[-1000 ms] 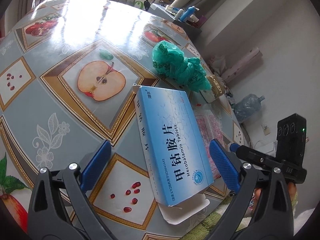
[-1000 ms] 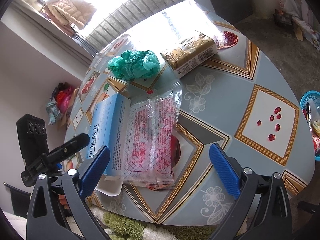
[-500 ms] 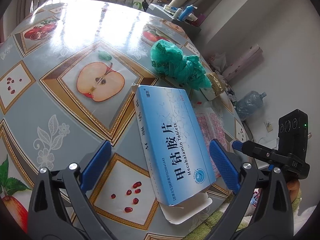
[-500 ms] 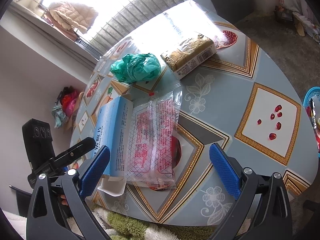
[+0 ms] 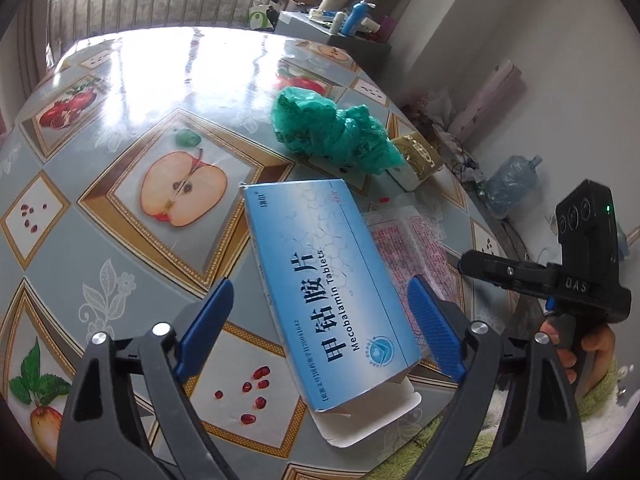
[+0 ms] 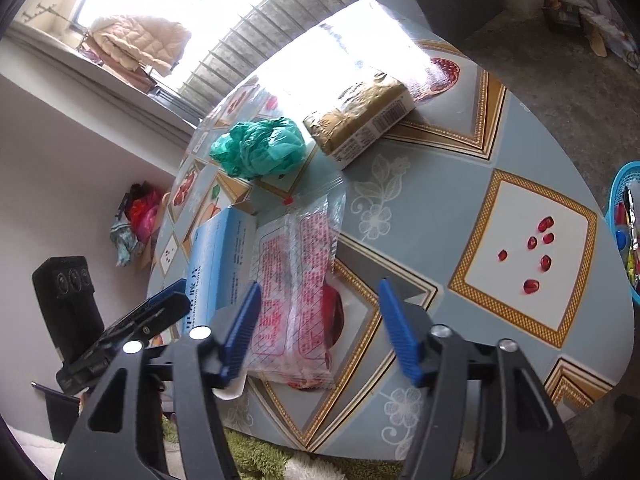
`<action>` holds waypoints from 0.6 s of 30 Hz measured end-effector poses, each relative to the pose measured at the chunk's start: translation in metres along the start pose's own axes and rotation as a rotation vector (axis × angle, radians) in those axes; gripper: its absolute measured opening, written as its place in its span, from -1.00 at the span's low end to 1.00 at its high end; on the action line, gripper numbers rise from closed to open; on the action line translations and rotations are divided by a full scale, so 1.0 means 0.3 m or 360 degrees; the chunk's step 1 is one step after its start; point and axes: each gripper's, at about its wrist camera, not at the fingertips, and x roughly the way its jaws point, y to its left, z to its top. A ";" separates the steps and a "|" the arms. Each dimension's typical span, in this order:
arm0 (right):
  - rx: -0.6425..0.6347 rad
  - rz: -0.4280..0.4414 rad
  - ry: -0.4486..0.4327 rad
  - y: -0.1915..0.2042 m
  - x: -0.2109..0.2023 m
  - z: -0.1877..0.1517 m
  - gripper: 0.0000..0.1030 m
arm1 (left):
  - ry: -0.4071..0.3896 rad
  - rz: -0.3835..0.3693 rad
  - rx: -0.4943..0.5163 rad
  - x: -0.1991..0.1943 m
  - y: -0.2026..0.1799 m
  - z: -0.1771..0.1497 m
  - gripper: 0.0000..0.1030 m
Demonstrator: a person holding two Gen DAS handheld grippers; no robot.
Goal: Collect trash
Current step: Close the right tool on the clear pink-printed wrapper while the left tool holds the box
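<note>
A blue Mecobalamin tablet box (image 5: 328, 280) lies on the table with its end flap open; it also shows in the right wrist view (image 6: 218, 256). My left gripper (image 5: 320, 328) is open, its blue pads on either side of the box's near end. A clear plastic bag with red print (image 6: 298, 280) lies right of the box, also in the left wrist view (image 5: 416, 248). My right gripper (image 6: 320, 328) is open, its pads straddling the bag's near end. A crumpled green plastic bag (image 5: 332, 128) and a brown packet (image 6: 360, 120) lie farther back.
The table (image 6: 460, 184) has a fruit-print cover and its near edge is just below both grippers. A blue basket (image 6: 626, 216) with wrappers sits beyond the table's right edge. A green rug (image 6: 256, 456) lies below. A water jug (image 5: 508, 184) stands on the floor.
Both grippers have narrowed somewhat, their pads moving closer around the box and the plastic bag. The right gripper has tilted and moved a little to the left.
</note>
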 end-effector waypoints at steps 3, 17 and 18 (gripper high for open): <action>-0.0011 -0.0015 0.0016 0.008 0.019 0.010 -0.19 | 0.0029 0.0033 0.0045 0.019 -0.015 -0.002 0.51; 0.0006 0.0083 0.0067 0.017 0.067 0.025 -0.86 | 0.0079 -0.0024 0.0029 0.043 -0.012 -0.007 0.39; 0.0000 0.0079 0.0059 0.018 0.064 0.023 -0.89 | 0.0081 -0.0021 0.0030 0.046 -0.014 -0.004 0.39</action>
